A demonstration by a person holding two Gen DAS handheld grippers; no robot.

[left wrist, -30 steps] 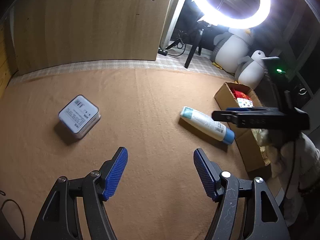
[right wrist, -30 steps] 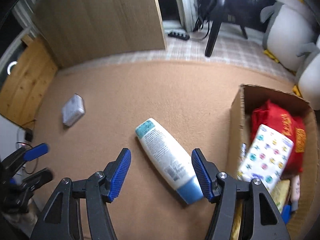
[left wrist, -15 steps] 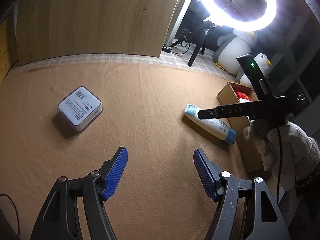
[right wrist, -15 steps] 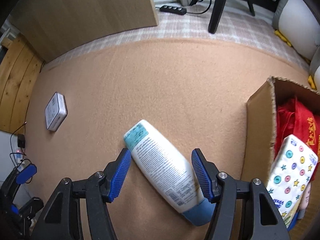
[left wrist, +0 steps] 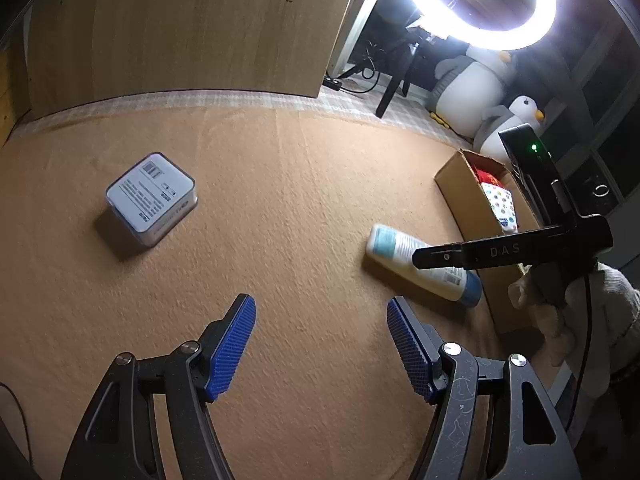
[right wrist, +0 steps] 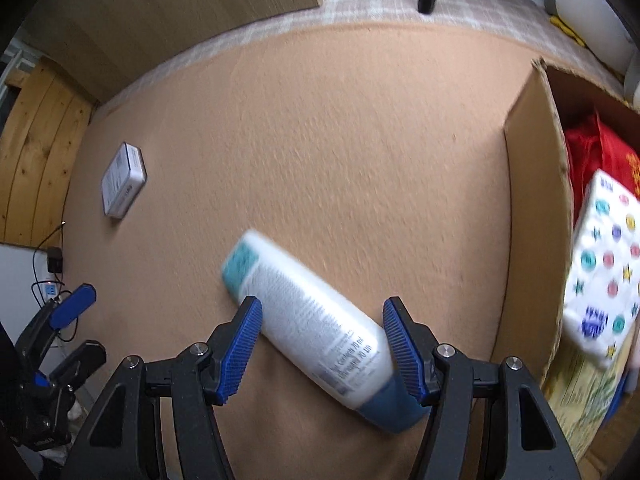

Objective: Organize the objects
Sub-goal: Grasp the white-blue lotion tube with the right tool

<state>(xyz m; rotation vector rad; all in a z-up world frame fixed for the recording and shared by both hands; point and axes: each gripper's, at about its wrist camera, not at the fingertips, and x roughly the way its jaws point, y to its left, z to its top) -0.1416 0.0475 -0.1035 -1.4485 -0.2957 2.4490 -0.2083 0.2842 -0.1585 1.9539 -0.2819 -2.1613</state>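
Observation:
A white bottle with a blue cap (right wrist: 316, 324) lies on its side on the tan carpet, also in the left wrist view (left wrist: 404, 252). My right gripper (right wrist: 322, 344) is open, its blue pads either side of the bottle's lower body, not closed on it. A small white box (left wrist: 151, 198) lies flat to the left; it also shows in the right wrist view (right wrist: 122, 180). My left gripper (left wrist: 320, 344) is open and empty above bare carpet, between the box and the bottle. An open cardboard box (right wrist: 532, 200) stands right of the bottle.
The cardboard box (left wrist: 468, 196) holds a red bag (right wrist: 592, 160) and a star-patterned tissue pack (right wrist: 604, 264). A wooden panel (left wrist: 180, 28) stands at the back. A ring light (left wrist: 476, 4) and plush penguins (left wrist: 472, 84) are at the back right.
My right gripper has moved down and forward over the bottle, so its pads now flank it. My left gripper has drifted slightly; the white box and bottle lie where they were.

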